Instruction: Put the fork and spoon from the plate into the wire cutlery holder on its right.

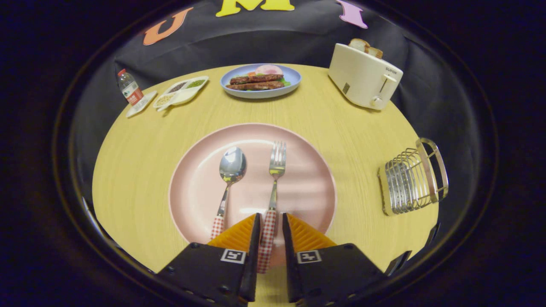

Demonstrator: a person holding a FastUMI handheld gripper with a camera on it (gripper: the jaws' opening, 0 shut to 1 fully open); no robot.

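Big round wooden table [140,170] first, pale grain, carrying everything. On it, nearest the gripper, the wide pink plate [307,187], with the spoon [232,168] and the fork [277,164] lying side by side on it, heads pointing away, spoon left of the fork, both with red-and-white checked handles. Beyond the plate to the right stands a cream toaster [362,79] with bread poking out of the top. The wire cutlery holder [411,177] sits well to the right of the plate, near the table's rim, and looks tipped onto its side (hard to be sure through the fisheye). At the far side, a blue plate [294,79] of sausages and greens; left of it a white divided dish [185,91] with seeds or spices, then a small water bottle [130,89] beside it. And the gripper [268,226]: its fingers stand slightly apart, straddling the fork's checked handle, one on each side, close in, but I cannot tell whether both are pressing on it.
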